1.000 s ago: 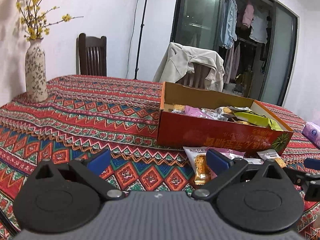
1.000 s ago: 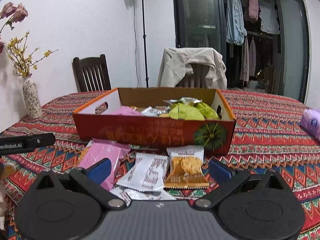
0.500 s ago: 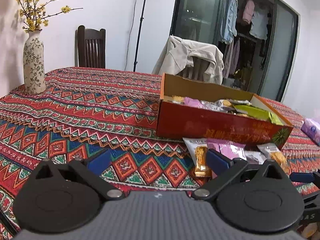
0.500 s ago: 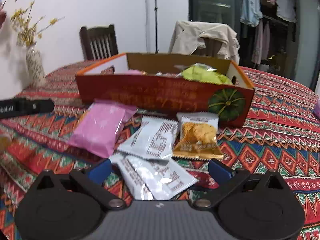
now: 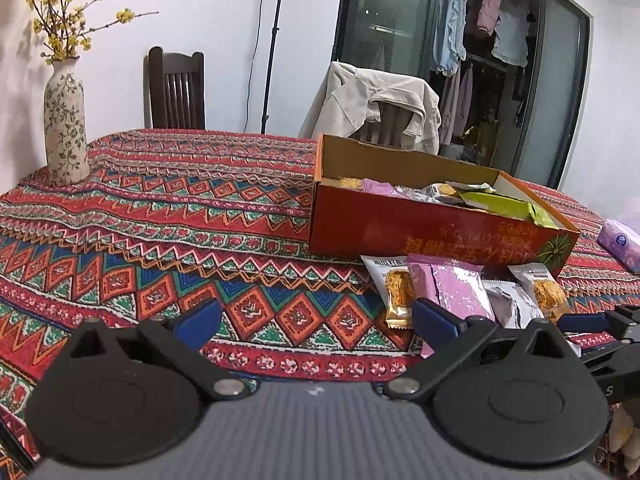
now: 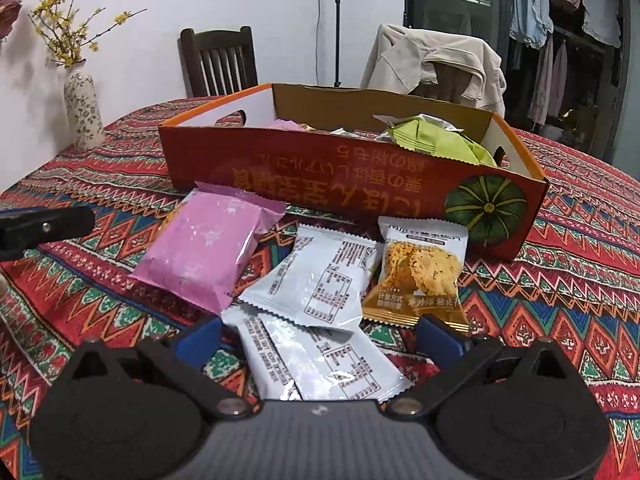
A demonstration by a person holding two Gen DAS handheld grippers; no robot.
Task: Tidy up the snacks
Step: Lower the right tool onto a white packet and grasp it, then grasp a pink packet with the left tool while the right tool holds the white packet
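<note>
A: Where are the snacks?
B: Loose packets lie just in front of the box (image 6: 320, 184): a pink one (image 6: 204, 252), two white ones (image 6: 316, 280), an orange one (image 6: 420, 272). More sit inside it.
A: The grippers?
B: Right gripper (image 6: 320, 338) spread wide over the nearest white packet, holding nothing. Left gripper (image 5: 316, 320) also wide, empty, left of the box.

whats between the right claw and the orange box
In the right wrist view, loose packets: two white ones, a pink one and an orange-fronted one lie before the open right claw, short of the box.
</note>
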